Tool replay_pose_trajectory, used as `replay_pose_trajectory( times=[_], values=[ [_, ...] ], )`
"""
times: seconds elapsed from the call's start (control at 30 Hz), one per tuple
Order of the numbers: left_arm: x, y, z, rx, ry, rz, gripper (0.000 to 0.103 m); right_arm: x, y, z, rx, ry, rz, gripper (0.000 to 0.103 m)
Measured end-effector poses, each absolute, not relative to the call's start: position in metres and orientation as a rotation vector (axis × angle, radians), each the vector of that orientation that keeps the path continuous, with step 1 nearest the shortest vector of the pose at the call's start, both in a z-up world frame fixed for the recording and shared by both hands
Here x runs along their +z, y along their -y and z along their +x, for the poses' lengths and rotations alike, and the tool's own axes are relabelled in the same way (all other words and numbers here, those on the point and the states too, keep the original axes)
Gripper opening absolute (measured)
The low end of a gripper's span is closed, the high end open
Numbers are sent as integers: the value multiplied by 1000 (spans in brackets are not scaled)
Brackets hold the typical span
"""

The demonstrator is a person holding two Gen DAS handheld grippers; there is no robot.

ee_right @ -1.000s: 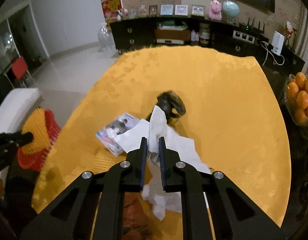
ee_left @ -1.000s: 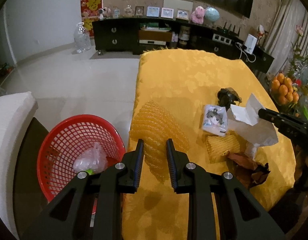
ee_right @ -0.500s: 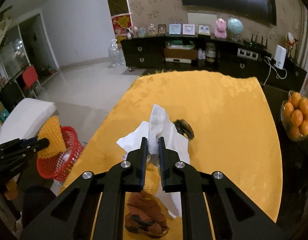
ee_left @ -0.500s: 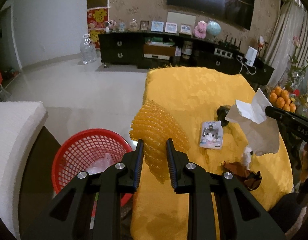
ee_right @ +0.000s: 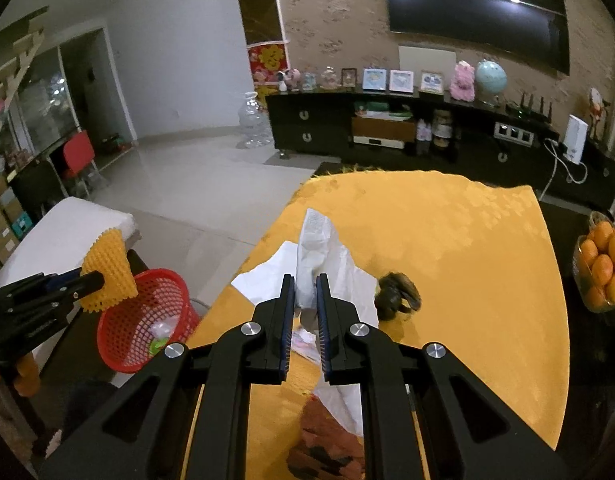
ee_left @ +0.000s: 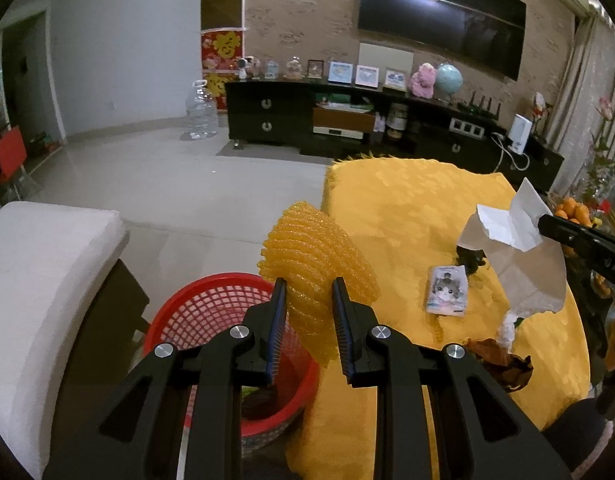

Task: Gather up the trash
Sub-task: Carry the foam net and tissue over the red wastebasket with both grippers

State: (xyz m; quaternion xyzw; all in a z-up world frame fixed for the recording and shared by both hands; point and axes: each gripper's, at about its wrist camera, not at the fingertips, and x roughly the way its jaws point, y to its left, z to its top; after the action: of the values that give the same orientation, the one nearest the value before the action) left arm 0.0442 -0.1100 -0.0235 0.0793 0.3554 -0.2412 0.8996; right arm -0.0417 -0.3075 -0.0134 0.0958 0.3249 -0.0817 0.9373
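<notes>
Only in left view: cartoon packet [ee_left: 446, 290]

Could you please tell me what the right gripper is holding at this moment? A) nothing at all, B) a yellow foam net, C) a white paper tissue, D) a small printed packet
C: the right gripper has its jaws shut on the white paper tissue, lifted clear of the yellow tablecloth, while the yellow foam net is in the left gripper.

Yellow-clothed table [ee_left: 407, 200] (packet [ee_left: 446, 290], peels [ee_left: 497, 362])
</notes>
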Motion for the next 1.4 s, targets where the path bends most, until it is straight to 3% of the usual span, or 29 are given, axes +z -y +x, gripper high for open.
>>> replay_pose_trajectory(
  times=[0.73,1.4],
  values=[
    [-19,54,59,-386,-734,111,22,-1,232,21,28,-674,134,12],
    [-61,8,86,-297,-823,70,22,-25,154,76,183,-766,104,12]
  ],
)
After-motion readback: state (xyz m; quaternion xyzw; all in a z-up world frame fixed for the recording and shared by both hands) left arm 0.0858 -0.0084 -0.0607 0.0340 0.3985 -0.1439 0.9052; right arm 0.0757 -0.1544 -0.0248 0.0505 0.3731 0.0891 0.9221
